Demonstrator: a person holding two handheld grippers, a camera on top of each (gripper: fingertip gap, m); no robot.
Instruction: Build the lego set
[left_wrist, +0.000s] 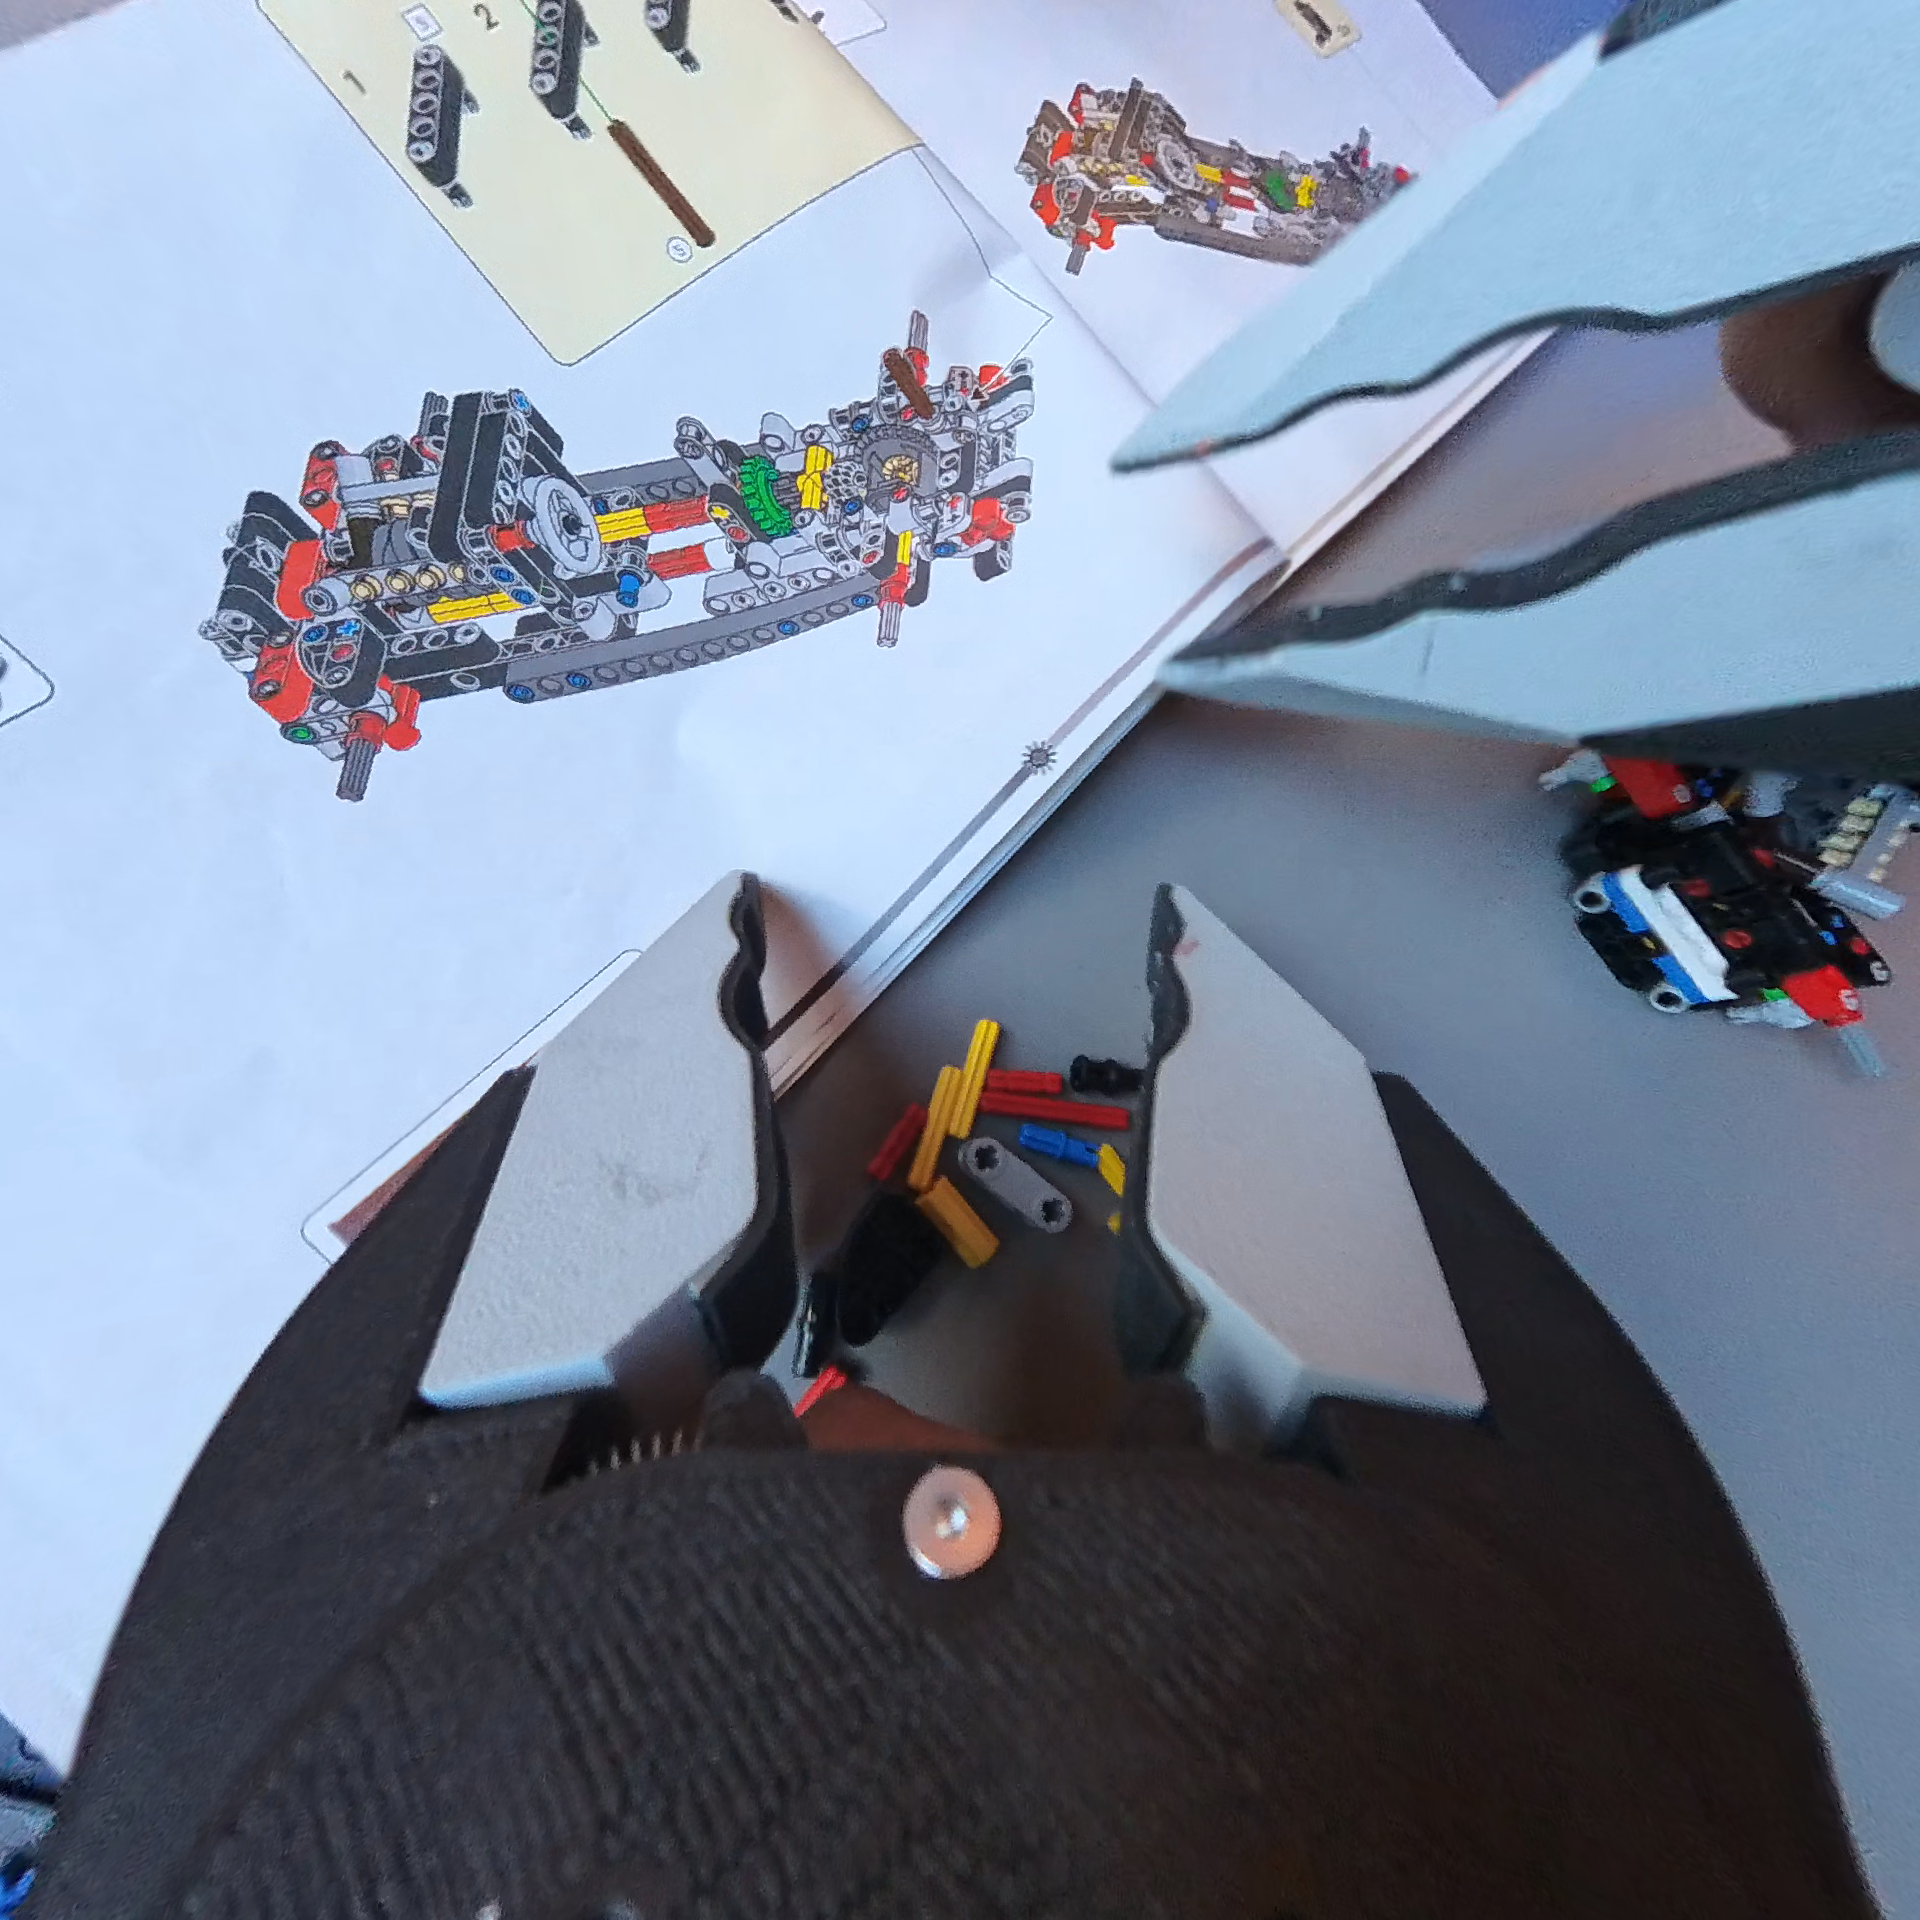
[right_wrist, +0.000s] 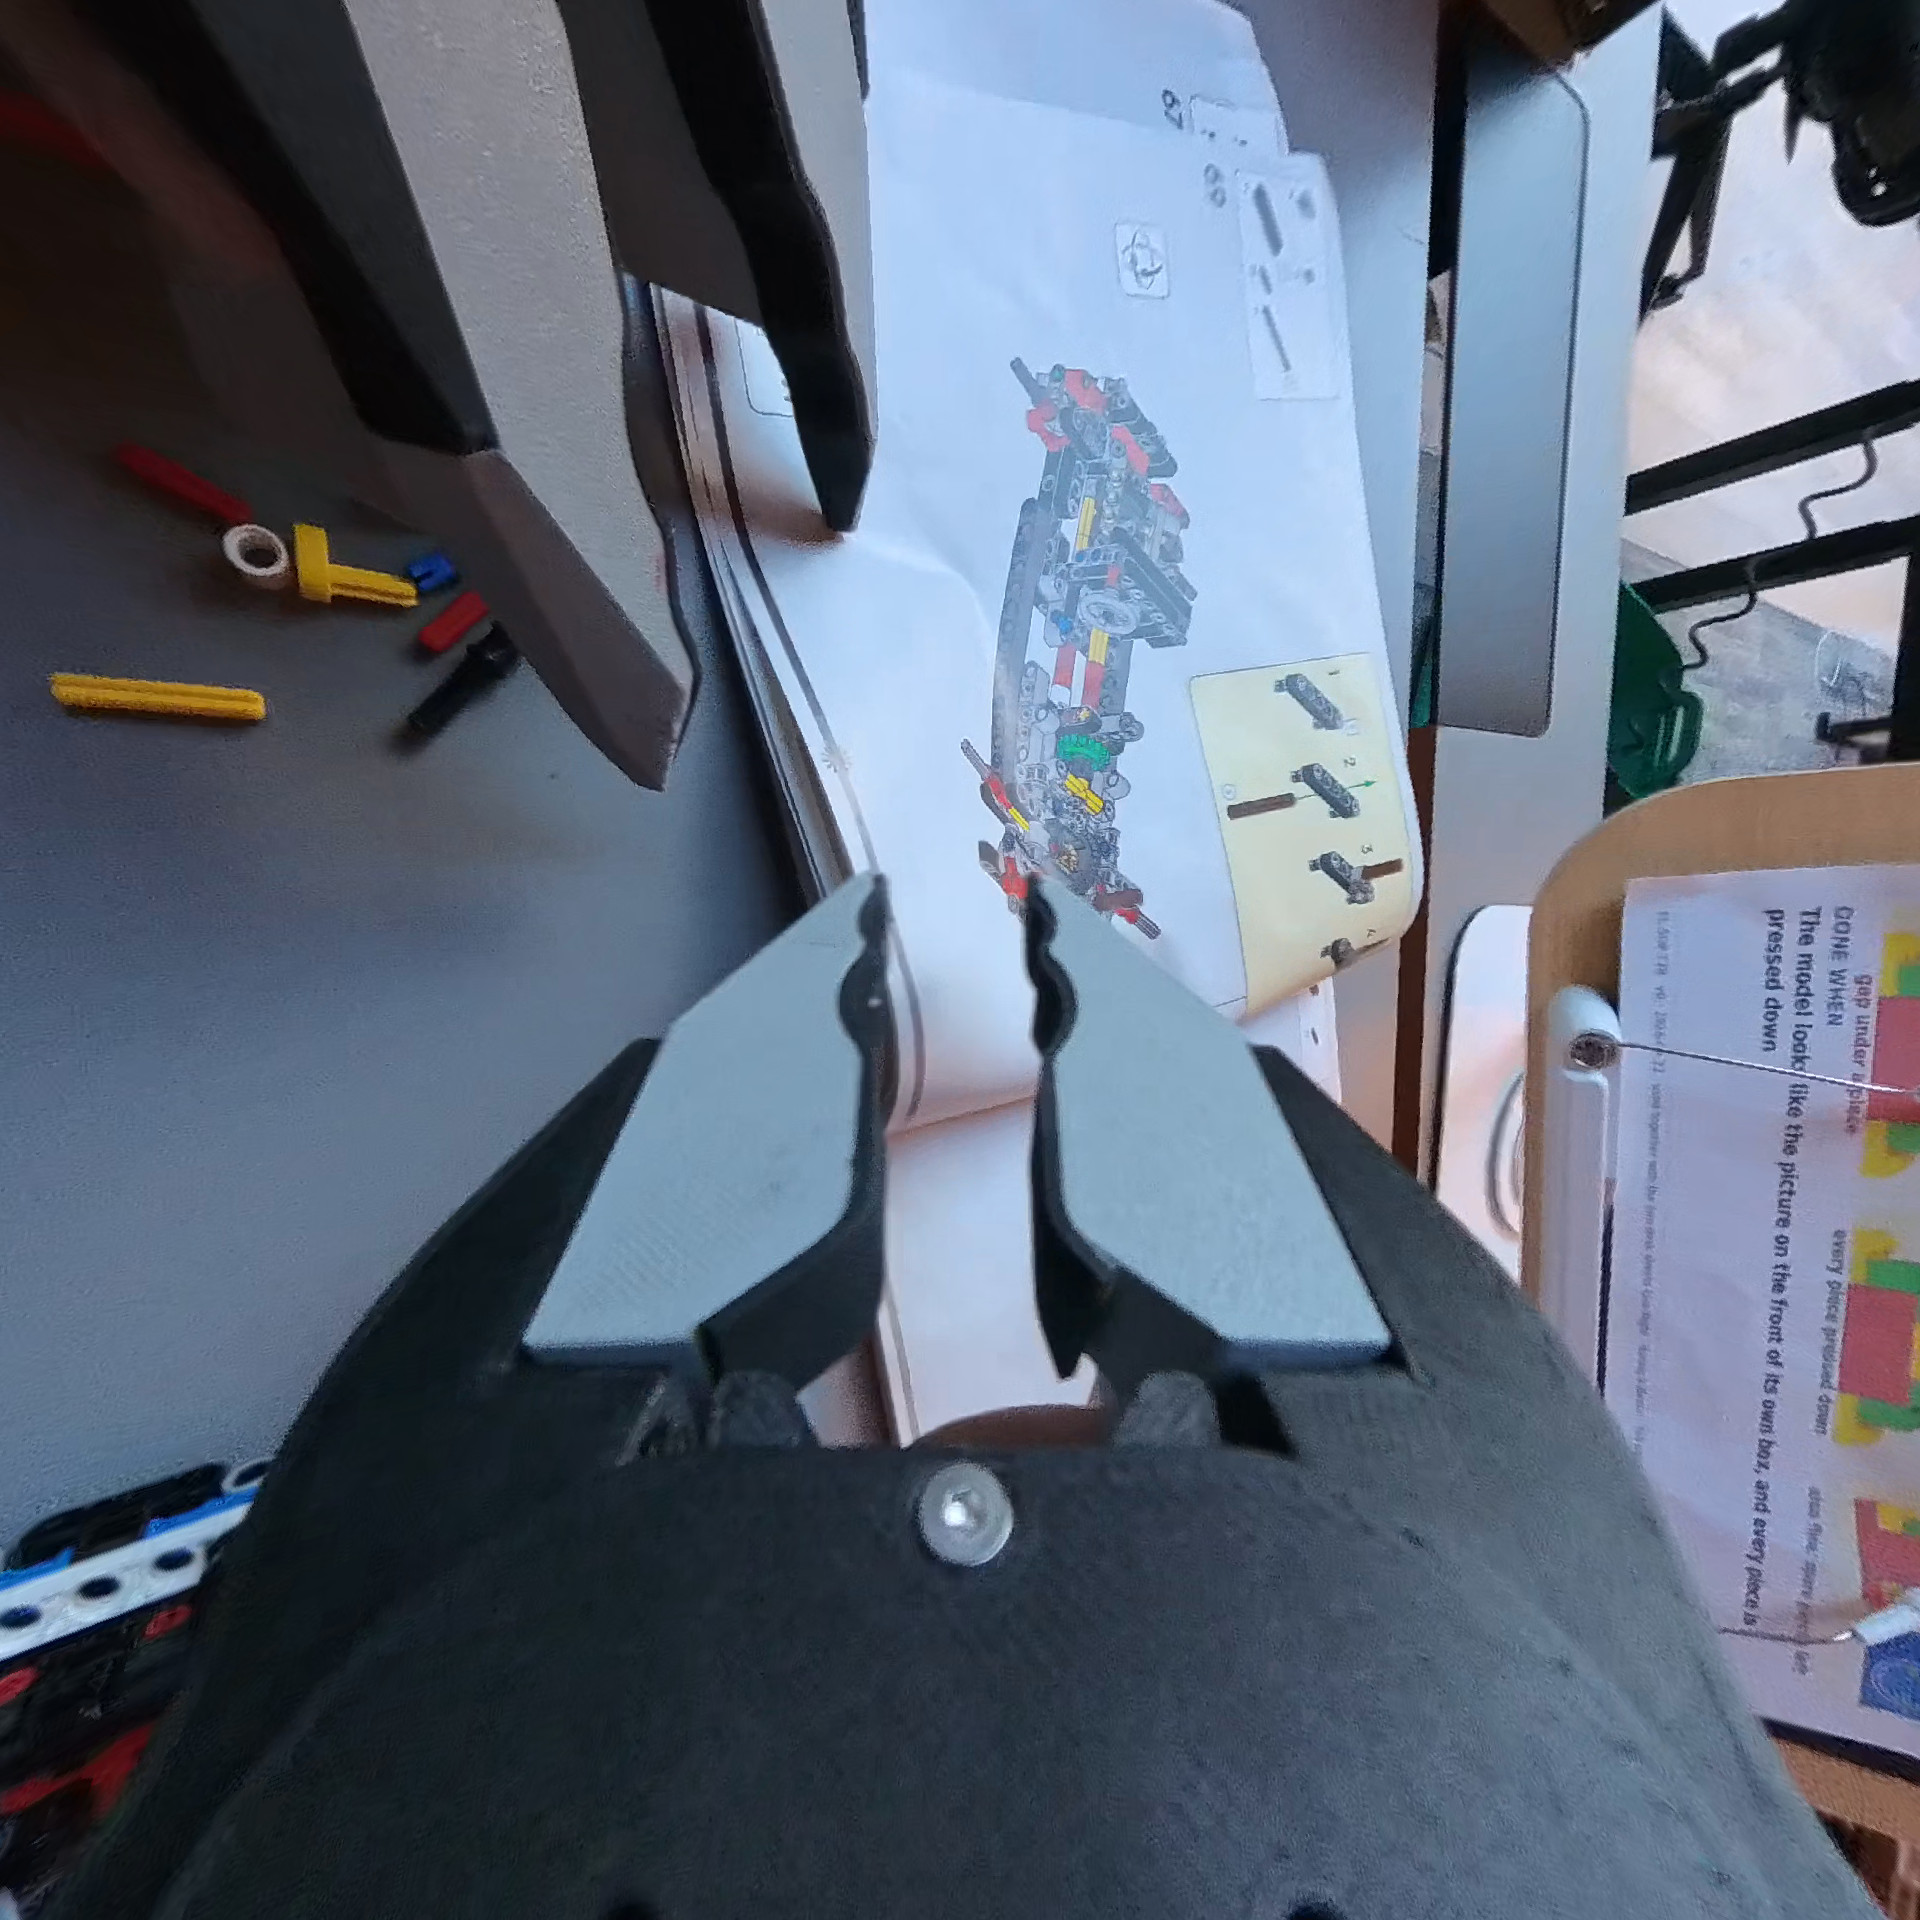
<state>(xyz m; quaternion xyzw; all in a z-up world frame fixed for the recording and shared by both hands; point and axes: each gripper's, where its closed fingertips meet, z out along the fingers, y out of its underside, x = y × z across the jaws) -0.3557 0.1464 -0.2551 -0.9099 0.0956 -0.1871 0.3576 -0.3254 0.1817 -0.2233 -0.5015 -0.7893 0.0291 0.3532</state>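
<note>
My left gripper (left_wrist: 954, 894) is open wide and empty, low over the grey table (left_wrist: 1455, 1091) at the edge of an open instruction booklet (left_wrist: 520, 883). A small pile of loose red, yellow, blue, black and grey building parts (left_wrist: 987, 1132) lies on the table under the space between its fingers. My right gripper (right_wrist: 956, 888) is narrowly open over the booklet's (right_wrist: 935, 675) near corner, and nothing is pressed between its pads. It also shows in the left wrist view (left_wrist: 1143, 561), at the upper right. The left gripper (right_wrist: 753, 649) shows in the right wrist view at the upper left.
A partly built black, blue, white and red model (left_wrist: 1725, 935) stands on the table to the right; it also shows in the right wrist view (right_wrist: 94, 1590). More loose parts (right_wrist: 343, 582) lie left of the booklet. A printed sheet on a wooden board (right_wrist: 1766, 1247) and a silver stand (right_wrist: 1507, 416) are behind.
</note>
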